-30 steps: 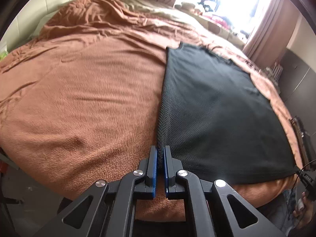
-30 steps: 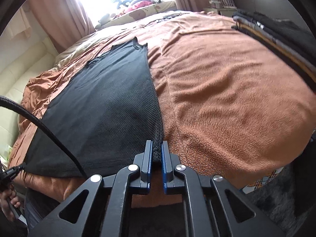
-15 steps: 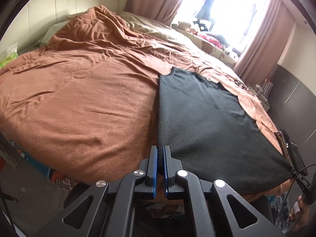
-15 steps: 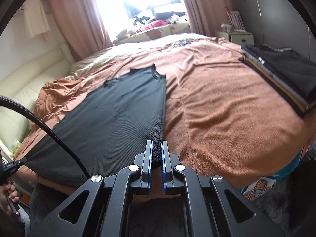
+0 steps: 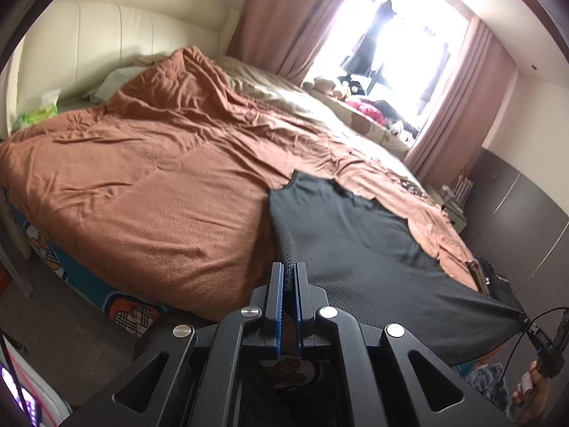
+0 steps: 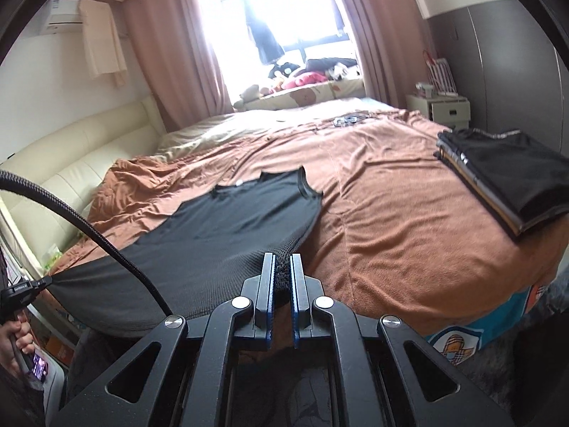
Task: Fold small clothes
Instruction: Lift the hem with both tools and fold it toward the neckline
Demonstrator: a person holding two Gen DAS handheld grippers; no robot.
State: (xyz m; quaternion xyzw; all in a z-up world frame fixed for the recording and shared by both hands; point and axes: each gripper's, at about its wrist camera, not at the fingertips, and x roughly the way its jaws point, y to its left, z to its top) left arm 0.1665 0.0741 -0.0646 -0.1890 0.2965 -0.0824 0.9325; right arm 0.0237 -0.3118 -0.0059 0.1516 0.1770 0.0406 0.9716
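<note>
Window [image 6: 284, 17] view overexposed, unreadable

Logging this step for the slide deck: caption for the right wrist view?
Right gripper clamps hem corner of black tank top spread on the brown blanket.

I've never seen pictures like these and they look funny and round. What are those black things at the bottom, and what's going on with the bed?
Those black things are grabbing tools, one in each of a person's hands. Each tool has two fingers that pinch, and a small round-eyed camera looking along them, which is why the pictures bulge.

One picture is from the left gripper, the other from the right gripper. Both are shut on the bottom corners of a black sleeveless top, stretching its hem. The rest of the top lies on a brown blanket covering the bed.

In the right picture, a stack of folded clothes sits on the blanket to the right. You can even spot the person's hand on the left tool's handle.
</note>
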